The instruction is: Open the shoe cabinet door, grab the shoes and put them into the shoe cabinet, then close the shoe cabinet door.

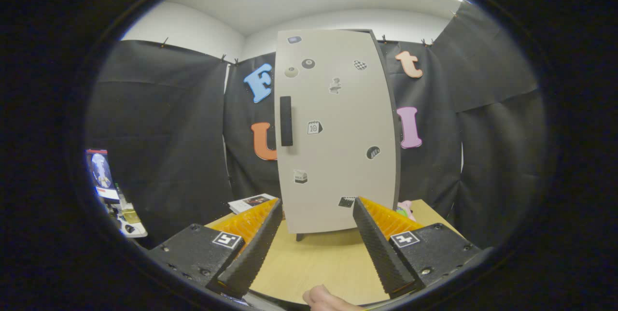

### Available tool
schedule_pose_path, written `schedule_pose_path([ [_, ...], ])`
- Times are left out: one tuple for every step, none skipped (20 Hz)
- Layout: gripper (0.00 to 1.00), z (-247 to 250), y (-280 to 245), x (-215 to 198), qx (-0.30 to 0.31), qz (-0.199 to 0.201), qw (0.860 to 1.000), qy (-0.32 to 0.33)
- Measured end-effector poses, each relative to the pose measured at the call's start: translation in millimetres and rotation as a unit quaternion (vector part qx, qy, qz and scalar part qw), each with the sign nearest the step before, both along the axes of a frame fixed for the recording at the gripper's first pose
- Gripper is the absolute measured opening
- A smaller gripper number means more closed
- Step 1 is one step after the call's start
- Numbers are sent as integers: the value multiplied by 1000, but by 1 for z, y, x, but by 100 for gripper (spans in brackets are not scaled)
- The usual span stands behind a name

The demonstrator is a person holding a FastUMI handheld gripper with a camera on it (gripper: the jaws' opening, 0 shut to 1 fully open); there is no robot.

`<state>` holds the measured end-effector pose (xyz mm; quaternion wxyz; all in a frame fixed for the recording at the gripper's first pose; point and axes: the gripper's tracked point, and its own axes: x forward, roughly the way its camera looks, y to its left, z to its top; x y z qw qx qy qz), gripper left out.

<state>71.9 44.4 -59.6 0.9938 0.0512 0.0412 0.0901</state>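
- Gripper view, claw: the gripper (317,201) is spread wide, with nothing between the fingers. A fingertip (326,300) shows just behind them, low over the table (318,267).
- Gripper view, task item: the shoe cabinet (386,108) stands upright on the table, just ahead of the fingers. Its door (338,156) lies flat and shut, with no gap showing at the edge. The handle (286,121) is a dark vertical bar near the door's left edge, above the left finger.
- Shoes: can't confirm any. A pink thing (407,207) peeks out beside the cabinet's right side, beyond the right finger, but too little shows to ID it.
- Step: a shut door fits two stages, either shoes not yet stowed or shoes inside and door pushed back. You can't settle which from here, so check where the shoes are before committing.
- Any work on the door calls for you to line up w/ the handle side. The hinge side is prob. the right edge.
- Room: bare tabletop between the fingers and the cabinet foot (300,237). A booklet (253,201) lies left of the cabinet, beyond the left finger, so mind it if the door swings. The cloth wall is close behind.
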Motion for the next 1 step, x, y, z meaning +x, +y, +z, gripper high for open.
schedule_pose_path([
  [97,0,0,-1,0,0,1000,0],
])
